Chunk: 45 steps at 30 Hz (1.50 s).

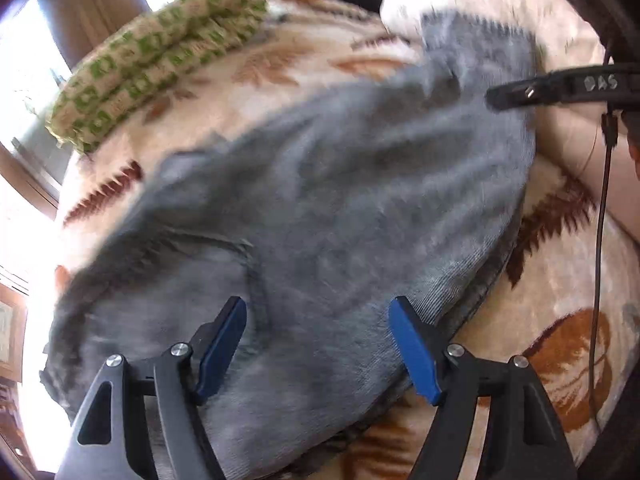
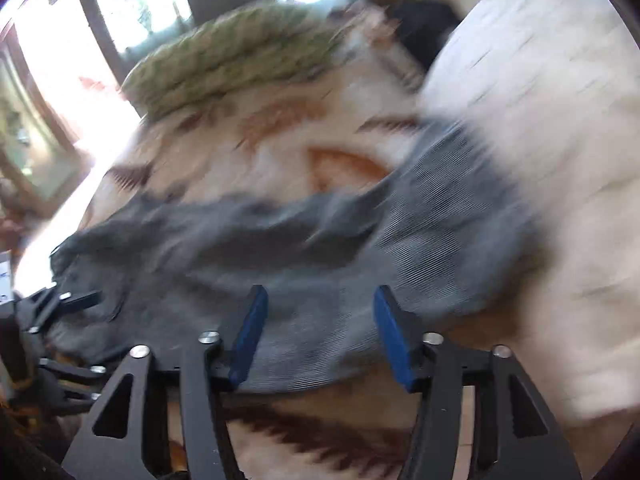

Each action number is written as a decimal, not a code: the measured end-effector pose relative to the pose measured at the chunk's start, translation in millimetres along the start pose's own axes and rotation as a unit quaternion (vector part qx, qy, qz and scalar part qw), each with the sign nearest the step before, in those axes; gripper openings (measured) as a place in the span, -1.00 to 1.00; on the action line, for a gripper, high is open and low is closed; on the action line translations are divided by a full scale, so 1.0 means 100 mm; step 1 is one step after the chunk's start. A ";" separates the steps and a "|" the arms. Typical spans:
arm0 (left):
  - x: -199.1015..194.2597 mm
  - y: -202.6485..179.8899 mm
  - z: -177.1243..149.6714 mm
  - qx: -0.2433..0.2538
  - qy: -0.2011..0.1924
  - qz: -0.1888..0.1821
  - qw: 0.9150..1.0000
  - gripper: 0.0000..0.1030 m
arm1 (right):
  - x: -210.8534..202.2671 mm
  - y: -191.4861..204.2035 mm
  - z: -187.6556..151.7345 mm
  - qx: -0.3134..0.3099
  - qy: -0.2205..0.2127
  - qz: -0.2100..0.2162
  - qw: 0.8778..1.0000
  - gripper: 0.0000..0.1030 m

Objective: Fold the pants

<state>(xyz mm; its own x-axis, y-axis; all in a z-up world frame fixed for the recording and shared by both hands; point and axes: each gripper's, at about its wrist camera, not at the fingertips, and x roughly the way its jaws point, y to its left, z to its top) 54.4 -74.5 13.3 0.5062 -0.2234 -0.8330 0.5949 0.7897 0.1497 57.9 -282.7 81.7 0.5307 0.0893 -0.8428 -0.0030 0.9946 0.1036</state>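
Note:
Grey corduroy pants [image 1: 340, 200] lie spread along a cream blanket with brown leaf prints [image 1: 280, 60]. My left gripper [image 1: 316, 308] hangs open just above the wide end of the pants, nothing between its blue pads. In the right wrist view the same pants [image 2: 360, 240] stretch from left to right, and my right gripper [image 2: 320, 294] stands open over their near edge, its pads apart and not pressing on cloth. A black finger of the right gripper [image 1: 520, 94] shows at the far end of the pants. The left gripper [image 2: 68, 300] is at the pants' left end.
A folded green-patterned cloth [image 1: 160, 60] lies at the back of the bed [image 2: 240, 48]. A white pillow or cover [image 2: 540, 120] borders the pants on the right. Something black [image 2: 424, 24] sits at the far end. Bright windows [image 2: 140, 0] stand behind the bed.

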 end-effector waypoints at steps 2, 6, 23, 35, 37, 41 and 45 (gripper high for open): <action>0.07 -0.05 -0.10 -0.009 -0.013 0.008 1.000 0.48 | 0.31 -0.03 -0.12 0.003 0.057 -0.024 0.998 -0.28; -0.01 0.05 -0.12 -0.026 -0.019 -0.015 0.999 0.46 | 0.34 -0.14 -0.12 0.045 0.076 -0.009 0.996 -0.22; 0.46 0.31 0.77 -0.111 -0.011 -0.031 0.993 0.47 | 0.80 0.25 0.45 0.008 -0.007 0.020 1.000 -0.29; 0.23 0.23 0.80 -0.136 -0.054 -0.039 0.989 0.42 | -0.12 -0.70 0.09 0.178 0.018 0.046 0.983 0.02; 0.20 0.11 0.87 -0.124 -0.062 -0.047 0.989 0.42 | -0.10 -0.82 -0.05 0.209 0.023 0.036 0.977 0.04; 0.23 -0.23 0.94 -0.085 -0.068 -0.055 0.993 0.42 | 0.01 -0.94 -0.29 0.265 0.023 0.029 0.964 0.11; 0.58 -0.38 0.93 -0.073 -0.017 -0.050 0.996 0.49 | 0.13 -0.85 -0.28 0.266 0.011 0.028 0.963 0.15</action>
<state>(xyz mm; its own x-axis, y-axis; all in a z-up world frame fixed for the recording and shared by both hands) 119.1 -170.7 9.3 0.4717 -0.3232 -0.8204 0.5474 0.8367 -0.0149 41.2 -365.1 47.5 0.5234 0.1486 -0.8390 0.4076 0.8211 0.3997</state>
